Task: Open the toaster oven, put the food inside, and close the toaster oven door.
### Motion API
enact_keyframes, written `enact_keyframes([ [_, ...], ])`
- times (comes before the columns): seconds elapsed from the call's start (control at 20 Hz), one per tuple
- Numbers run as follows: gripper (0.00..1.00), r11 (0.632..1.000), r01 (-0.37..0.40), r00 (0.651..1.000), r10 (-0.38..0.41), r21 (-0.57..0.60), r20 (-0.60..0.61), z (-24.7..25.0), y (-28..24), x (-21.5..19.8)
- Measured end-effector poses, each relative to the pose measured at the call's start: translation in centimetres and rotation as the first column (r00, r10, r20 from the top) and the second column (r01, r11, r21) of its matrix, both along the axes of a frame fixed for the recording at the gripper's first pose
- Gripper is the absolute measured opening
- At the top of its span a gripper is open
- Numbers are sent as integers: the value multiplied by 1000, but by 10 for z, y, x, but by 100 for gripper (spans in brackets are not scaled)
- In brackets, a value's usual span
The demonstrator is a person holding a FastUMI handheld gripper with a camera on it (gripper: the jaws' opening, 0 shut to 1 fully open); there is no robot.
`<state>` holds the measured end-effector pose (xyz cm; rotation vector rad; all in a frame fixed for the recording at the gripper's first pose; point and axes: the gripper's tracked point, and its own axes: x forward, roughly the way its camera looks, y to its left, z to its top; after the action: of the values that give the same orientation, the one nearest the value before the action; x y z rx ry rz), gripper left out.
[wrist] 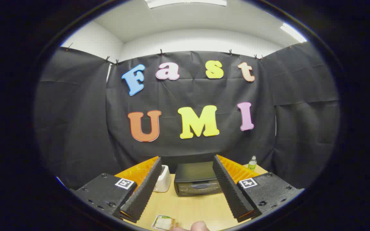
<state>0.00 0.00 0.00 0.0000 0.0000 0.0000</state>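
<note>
A black toaster oven (pixel 195 182) stands on the wooden table (pixel 191 205), beyond my fingers, with its door shut. My gripper (pixel 188 187) is open and raised above the table, with nothing between its ribbed black fingers (pixel 143 191). Close under the gripper lies a small plate (pixel 163 223) with a pale slice of food on it. A fingertip of a person's hand (pixel 199 226) shows beside the plate.
A white appliance (pixel 163 179) stands just left of the oven, partly hidden by my left finger. A small clear bottle with a green label (pixel 252 163) stands at the table's far right corner. Black cloth walls close the table in.
</note>
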Motion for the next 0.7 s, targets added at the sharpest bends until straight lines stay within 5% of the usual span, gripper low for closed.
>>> enact_keyframes([
  [0.7,100,1000,-14,1000,14,27,4,0,-9,10],
])
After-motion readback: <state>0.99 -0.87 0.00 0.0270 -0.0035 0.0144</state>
